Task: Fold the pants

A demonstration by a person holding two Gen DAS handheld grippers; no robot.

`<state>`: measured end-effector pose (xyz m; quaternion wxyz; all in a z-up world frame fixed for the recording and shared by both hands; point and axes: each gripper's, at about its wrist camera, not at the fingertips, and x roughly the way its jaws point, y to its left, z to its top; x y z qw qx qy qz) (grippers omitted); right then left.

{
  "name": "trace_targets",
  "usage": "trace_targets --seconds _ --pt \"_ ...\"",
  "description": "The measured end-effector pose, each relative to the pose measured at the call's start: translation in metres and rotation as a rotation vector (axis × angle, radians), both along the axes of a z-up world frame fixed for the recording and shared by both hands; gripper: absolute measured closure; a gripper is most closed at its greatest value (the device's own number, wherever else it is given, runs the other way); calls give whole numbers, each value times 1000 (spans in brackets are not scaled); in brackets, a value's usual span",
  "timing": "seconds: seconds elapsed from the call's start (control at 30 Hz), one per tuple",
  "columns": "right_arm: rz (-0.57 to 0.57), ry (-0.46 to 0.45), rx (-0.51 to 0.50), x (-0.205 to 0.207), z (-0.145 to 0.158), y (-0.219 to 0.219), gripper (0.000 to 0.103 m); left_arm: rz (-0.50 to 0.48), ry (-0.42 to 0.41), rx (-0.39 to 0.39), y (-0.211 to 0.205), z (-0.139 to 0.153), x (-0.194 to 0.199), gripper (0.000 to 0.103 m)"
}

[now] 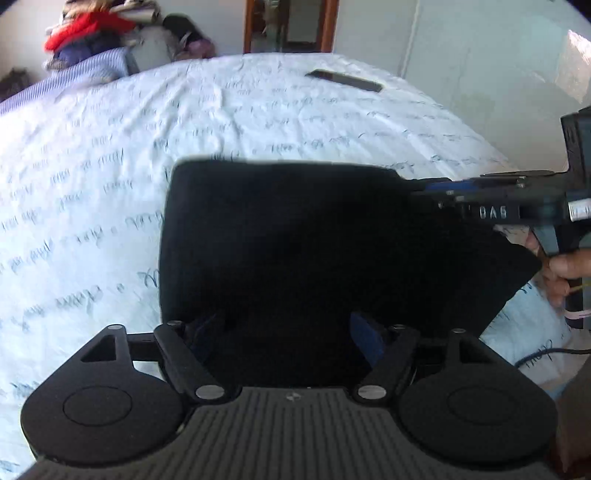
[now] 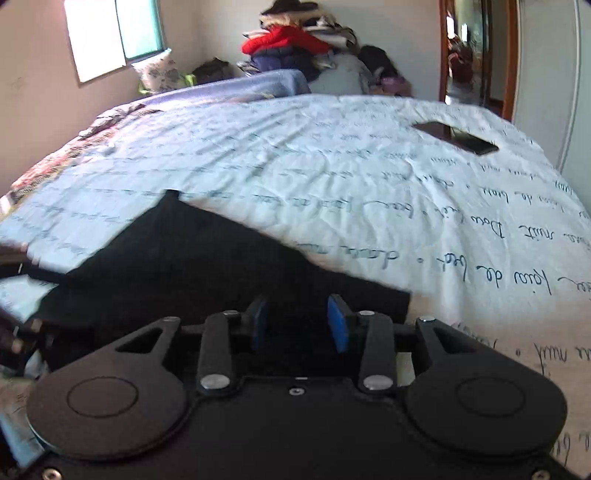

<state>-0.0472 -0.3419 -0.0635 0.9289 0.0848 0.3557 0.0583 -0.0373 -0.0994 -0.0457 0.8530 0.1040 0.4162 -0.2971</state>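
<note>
The black pants (image 1: 295, 236) lie folded into a flat, roughly square stack on the white bedsheet (image 1: 92, 177) with script print. My left gripper (image 1: 286, 332) hovers over their near edge, open, its blue pads wide apart with only dark cloth beneath. From the right, my right gripper (image 1: 424, 188) reaches level onto the stack's far right corner. In the right wrist view the pants (image 2: 184, 266) stretch off to the left. There the right gripper (image 2: 298, 321) has its blue pads a short gap apart over the cloth's edge, and no fold shows pinched between them.
A dark phone (image 1: 345, 79) (image 2: 456, 136) lies flat on the far part of the bed. A striped pillow (image 1: 85, 70) and a heap of clothes (image 2: 288, 40) stand at the head end. A hand (image 1: 565, 266) grips the right tool. A mirror frame (image 1: 290, 26) is behind.
</note>
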Motion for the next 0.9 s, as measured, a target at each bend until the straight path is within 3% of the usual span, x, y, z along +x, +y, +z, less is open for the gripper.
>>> trace_targets --seconds 0.07,0.17,0.23,0.33,0.43,0.53,0.57,0.6,0.67,0.77,0.9 --pt "-9 6 38 3 4 -5 68 0 -43 18 -3 8 -7 27" --pt "-25 -44 -80 -11 24 11 66 4 -124 8 -4 27 -9 25" --pt "1 -83 -98 -18 34 23 66 31 -148 6 -8 34 2 22" --pt "66 -72 -115 -10 32 40 64 85 -108 9 -29 31 38 14" --pt "14 10 -232 9 9 43 63 178 -61 104 -49 10 75 19" --pt "-47 -30 -160 -3 16 39 61 235 -8 87 -45 5 86 20" --pt "-68 -60 -161 -14 23 42 52 246 -16 62 -40 9 83 18" --pt "-99 -87 -168 -25 29 46 36 251 -30 57 -37 11 79 18" --pt "-153 -121 -164 -45 35 53 19 266 -54 78 -36 13 72 17" --pt "-202 -102 -134 -68 38 63 11 298 -57 86 -34 16 63 17" --pt "-284 -67 -88 -96 43 72 8 300 -53 90 -32 21 48 17"
